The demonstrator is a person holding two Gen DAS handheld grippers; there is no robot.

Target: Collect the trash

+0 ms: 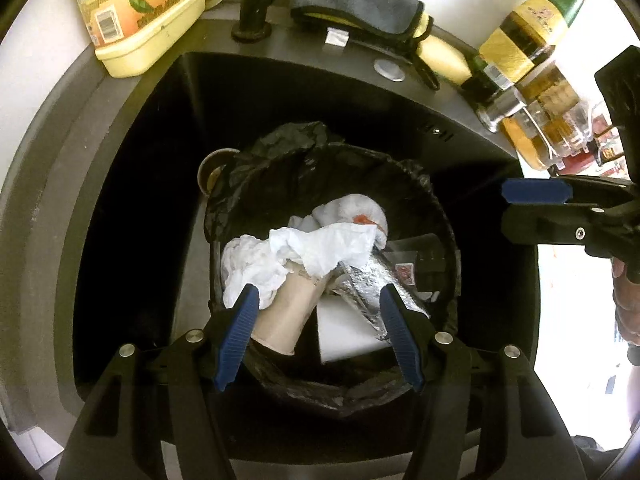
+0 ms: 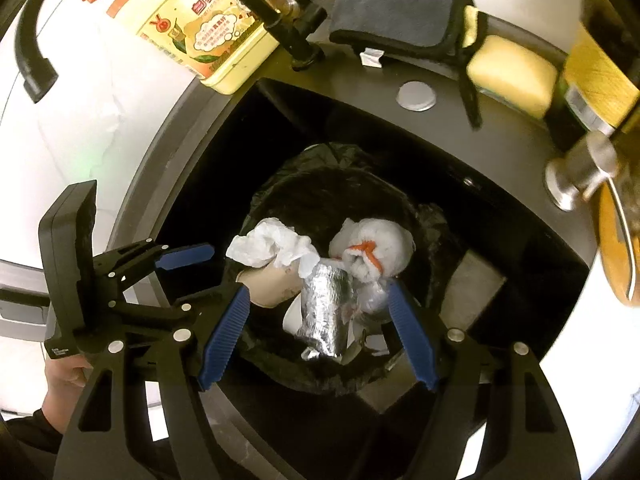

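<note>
Left wrist view: left gripper (image 1: 318, 308) hangs open and empty straight above the bin (image 1: 448, 220) in the sink (image 1: 132, 184), paper cup (image 1: 286, 312) slanting between its fingers; right gripper (image 2: 318, 302), also open, hovers just beside.

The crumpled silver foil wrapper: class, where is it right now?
The crumpled silver foil wrapper lies inside the black-lined bin in the dark sink, between the brown paper cup and the tied white bag.

Trash (image 1: 316, 248) hides the bin's (image 1: 448, 216) bottom; edge crops the bottle (image 1: 532, 28).
</note>
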